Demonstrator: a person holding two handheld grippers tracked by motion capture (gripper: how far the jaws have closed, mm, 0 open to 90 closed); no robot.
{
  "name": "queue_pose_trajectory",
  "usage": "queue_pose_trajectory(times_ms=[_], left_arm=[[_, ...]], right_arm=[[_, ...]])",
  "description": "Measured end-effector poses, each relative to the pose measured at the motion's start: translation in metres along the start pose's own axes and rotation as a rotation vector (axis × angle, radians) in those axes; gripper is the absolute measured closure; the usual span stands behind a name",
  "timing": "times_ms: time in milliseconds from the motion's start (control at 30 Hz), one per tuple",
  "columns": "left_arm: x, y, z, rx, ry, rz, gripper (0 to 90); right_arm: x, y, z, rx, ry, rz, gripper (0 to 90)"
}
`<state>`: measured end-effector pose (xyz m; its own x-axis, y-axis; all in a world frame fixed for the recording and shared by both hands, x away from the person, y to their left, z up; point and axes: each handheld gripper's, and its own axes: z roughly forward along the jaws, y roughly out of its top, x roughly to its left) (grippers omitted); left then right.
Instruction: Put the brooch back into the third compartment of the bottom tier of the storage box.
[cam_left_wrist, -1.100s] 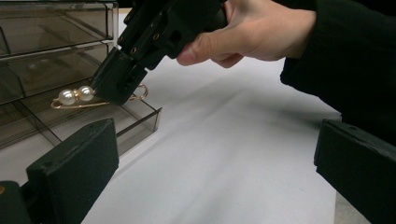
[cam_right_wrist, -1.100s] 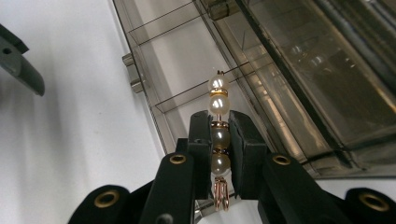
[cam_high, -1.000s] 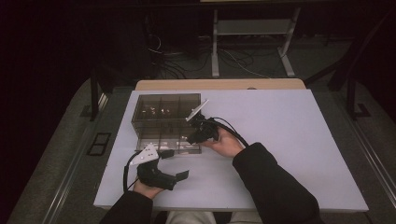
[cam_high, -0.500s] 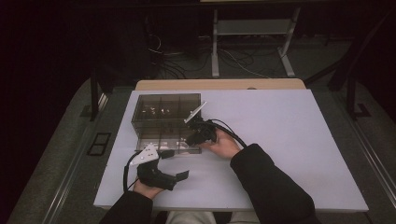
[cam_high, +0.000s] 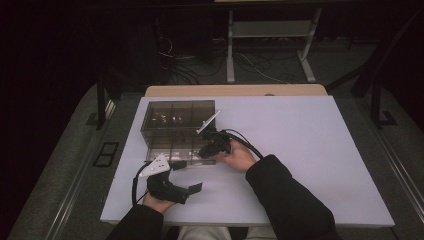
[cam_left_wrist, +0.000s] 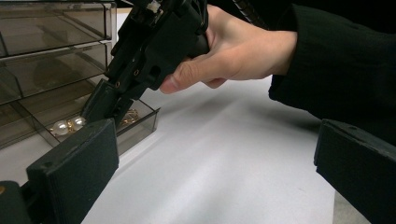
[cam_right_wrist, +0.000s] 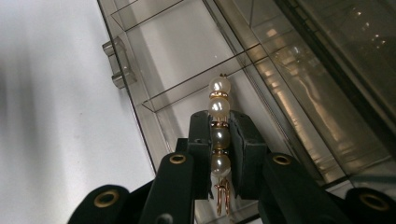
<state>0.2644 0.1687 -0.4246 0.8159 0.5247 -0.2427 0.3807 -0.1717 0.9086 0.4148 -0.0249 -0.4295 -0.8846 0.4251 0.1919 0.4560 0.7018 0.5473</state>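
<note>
**Pearl earring, clamped over open drawer**

Shifted slightly leftward since earlier: right gripper (cam_high: 207, 149), closed on pearl earring (cam_right_wrist: 219, 135). Four pearls in line along the jaws, gold hook nearest camera. Beneath: smoky drawer organizer (cam_high: 177, 120), pulled-out drawer (cam_left_wrist: 133, 123) holding more pearls (cam_left_wrist: 67, 125). Left gripper (cam_high: 187, 175) wide apart, empty, on table (cam_high: 300, 140).

drawer (cam_left_wrist: 135, 122) contents partly behind right gripper (cam_left_wrist: 105, 105)
</note>
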Motion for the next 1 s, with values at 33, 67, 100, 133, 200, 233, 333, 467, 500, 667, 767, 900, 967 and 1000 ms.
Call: queue_pose_trajectory(times_ms=[33, 67, 100, 133, 200, 233, 333, 467, 500, 667, 767, 900, 967, 1000], left_arm=[[0.000, 0.000, 0.000, 0.000, -0.001, 0.000, 0.0], [0.000, 0.000, 0.000, 0.000, -0.001, 0.000, 0.0], [0.000, 0.000, 0.000, 0.000, -0.001, 0.001, 0.0], [0.000, 0.000, 0.000, 0.000, -0.001, 0.001, 0.0], [0.000, 0.000, 0.000, 0.000, -0.001, 0.000, 0.0], [0.000, 0.000, 0.000, 0.000, -0.001, 0.000, 0.0], [0.000, 0.000, 0.000, 0.000, -0.001, 0.000, 0.0], [0.000, 0.000, 0.000, 0.000, -0.002, 0.004, 0.0], [0.000, 0.000, 0.000, 0.000, -0.002, 0.001, 0.0], [0.000, 0.000, 0.000, -0.001, -0.002, 0.000, 0.0], [0.000, 0.000, 0.000, 0.000, -0.002, 0.000, 0.0], [0.000, 0.000, 0.000, 0.000, -0.001, 0.005, 0.0], [0.000, 0.000, 0.000, 0.000, -0.002, 0.001, 0.0], [0.000, 0.000, 0.001, -0.001, -0.002, -0.001, 0.0]], right_arm=[[0.000, 0.000, 0.000, 0.001, 0.001, 0.000, 78.5], [0.000, 0.000, 0.000, 0.001, 0.000, 0.000, 78.1], [0.000, 0.000, 0.000, 0.001, 0.000, 0.001, 77.9], [0.001, 0.000, 0.000, -0.002, -0.001, -0.002, 77.6], [0.002, 0.000, 0.000, -0.006, 0.003, -0.008, 73.3], [0.003, 0.001, -0.001, -0.008, 0.001, -0.014, 72.6], [0.008, 0.002, -0.004, -0.016, 0.002, -0.027, 70.8], [0.014, 0.004, -0.012, -0.023, -0.003, -0.046, 68.1], [0.016, 0.004, -0.014, -0.026, -0.005, -0.048, 67.4], [0.022, 0.004, -0.027, -0.043, -0.015, -0.071, 62.3], [0.025, 0.003, -0.035, -0.052, -0.021, -0.085, 58.9], [0.027, 0.000, -0.044, -0.057, -0.031, -0.089, 54.3], [0.028, -0.002, -0.048, -0.062, -0.035, -0.089, 51.5], [0.028, -0.003, -0.050, -0.065, -0.034, -0.088, 50.2]])
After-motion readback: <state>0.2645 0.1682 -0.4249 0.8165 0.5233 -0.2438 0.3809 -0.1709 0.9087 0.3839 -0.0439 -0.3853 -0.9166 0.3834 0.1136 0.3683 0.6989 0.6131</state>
